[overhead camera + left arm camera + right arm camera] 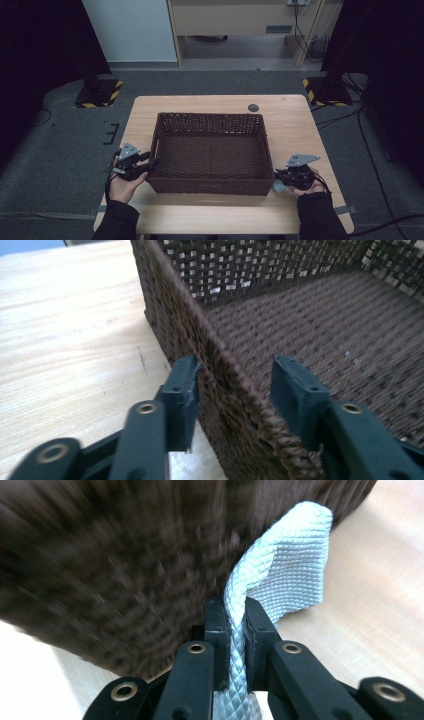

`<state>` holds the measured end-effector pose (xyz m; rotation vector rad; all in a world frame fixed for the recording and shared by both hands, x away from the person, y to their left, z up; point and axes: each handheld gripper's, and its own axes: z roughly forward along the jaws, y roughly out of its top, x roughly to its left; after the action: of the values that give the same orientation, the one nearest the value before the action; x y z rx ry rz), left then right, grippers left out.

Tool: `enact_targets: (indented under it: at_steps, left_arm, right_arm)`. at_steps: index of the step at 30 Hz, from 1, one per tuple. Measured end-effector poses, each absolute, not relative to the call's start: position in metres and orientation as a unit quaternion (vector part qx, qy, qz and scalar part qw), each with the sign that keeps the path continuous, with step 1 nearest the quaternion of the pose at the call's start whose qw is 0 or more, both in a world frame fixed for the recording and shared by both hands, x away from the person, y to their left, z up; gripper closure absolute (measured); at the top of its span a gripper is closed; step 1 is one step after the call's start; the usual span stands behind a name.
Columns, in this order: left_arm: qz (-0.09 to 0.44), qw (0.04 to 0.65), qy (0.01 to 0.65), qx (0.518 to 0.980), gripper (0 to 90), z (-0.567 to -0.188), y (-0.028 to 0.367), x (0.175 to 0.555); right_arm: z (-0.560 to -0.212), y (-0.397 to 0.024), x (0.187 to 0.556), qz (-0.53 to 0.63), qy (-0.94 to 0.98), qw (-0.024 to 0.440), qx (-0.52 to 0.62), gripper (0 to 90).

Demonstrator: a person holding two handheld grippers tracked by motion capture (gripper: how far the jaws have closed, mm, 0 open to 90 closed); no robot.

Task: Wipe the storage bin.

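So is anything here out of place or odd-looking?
Nothing looks damaged or spilled. The wicker basket sits square on the table. The one oddity: the right gripper pinches a pale cloth outside the basket's corner, rather than holding the basket.

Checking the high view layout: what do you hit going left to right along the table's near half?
Left gripper at the basket's left wall → brown wicker basket → pale cloth → right gripper holding that cloth.
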<state>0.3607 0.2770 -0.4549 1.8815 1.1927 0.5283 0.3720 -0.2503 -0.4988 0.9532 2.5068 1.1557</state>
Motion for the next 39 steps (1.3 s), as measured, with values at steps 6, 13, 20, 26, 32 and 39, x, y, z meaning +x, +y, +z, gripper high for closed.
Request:
enact_targets:
  at_steps: [6,13,20,26,32,39]
  left_arm:
    - [0.209,0.414,0.488,0.739,63.3,-0.454,0.275,0.361]
    - [0.218,0.411,0.493,0.736,67.7,-0.454,0.274,0.362]
    - [0.222,0.411,0.497,0.731,68.4,-0.454,0.273,0.369]
    - [0.218,0.417,0.495,0.731,67.1,-0.455,0.276,0.379]
    - [0.232,0.417,0.494,0.727,57.4,-0.456,0.277,0.378]
    - [0.232,0.416,0.485,0.734,48.8,-0.454,0.277,0.374]
  right_arm:
    - [-0.5,-0.25,0.376,0.391,0.851,0.111,0.332,83.8]
    - [-0.456,-0.26,0.361,0.491,0.801,0.155,0.305,84.0]
    - [-0.475,-0.256,0.366,0.45,0.828,0.134,0.307,84.0]
    - [-0.501,-0.25,0.374,0.392,0.854,0.106,0.325,84.0]
    - [-0.479,-0.256,0.367,0.439,0.832,0.137,0.312,83.9]
    - [-0.459,-0.259,0.356,0.474,0.819,0.151,0.287,84.0]
